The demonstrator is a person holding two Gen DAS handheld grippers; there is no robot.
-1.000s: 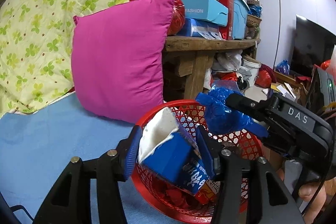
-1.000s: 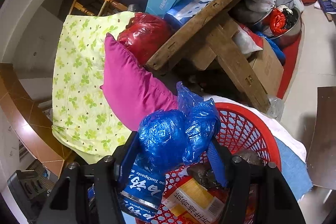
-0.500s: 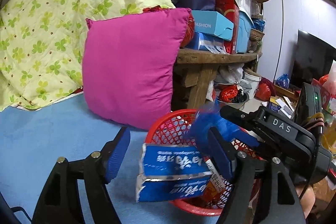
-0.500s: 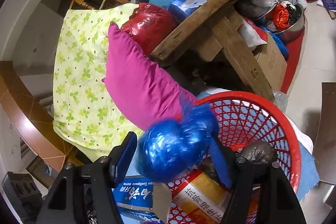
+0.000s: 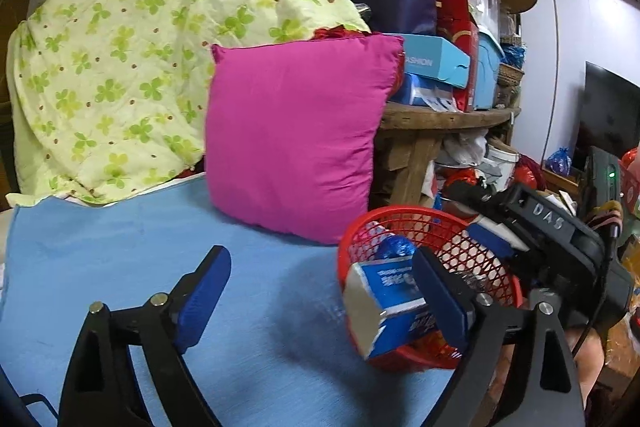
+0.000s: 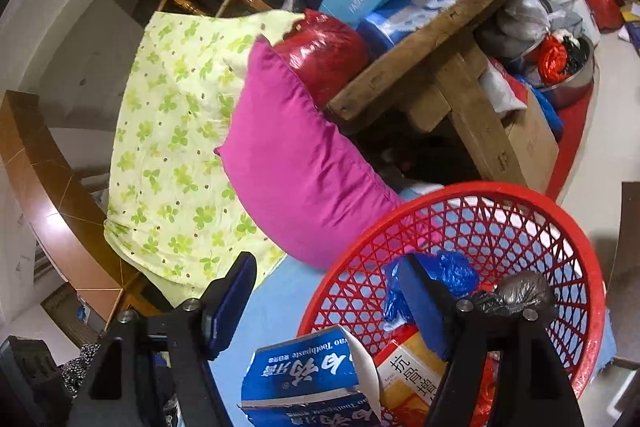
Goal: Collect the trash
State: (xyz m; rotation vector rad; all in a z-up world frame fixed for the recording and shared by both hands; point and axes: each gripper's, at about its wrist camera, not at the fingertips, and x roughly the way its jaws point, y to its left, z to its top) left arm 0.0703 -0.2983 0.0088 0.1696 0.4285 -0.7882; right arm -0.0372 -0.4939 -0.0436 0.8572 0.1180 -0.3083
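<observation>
A magenta pillow (image 5: 296,135) stands upright on a blue sheet (image 5: 120,247), beyond and above the fingers. A green clover-print quilt (image 5: 140,47) drapes behind it, to its left. Right of the pillow, a wooden table (image 5: 440,119) carries stacked boxes (image 5: 436,67).

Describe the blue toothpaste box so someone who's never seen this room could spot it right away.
Find the round red plastic mesh basket on the light blue sheet, just in front of the magenta cushion. The blue cardboard toothpaste box leans over the basket's near rim, torn open, unlike the crumpled blue plastic bag deeper inside.
</observation>
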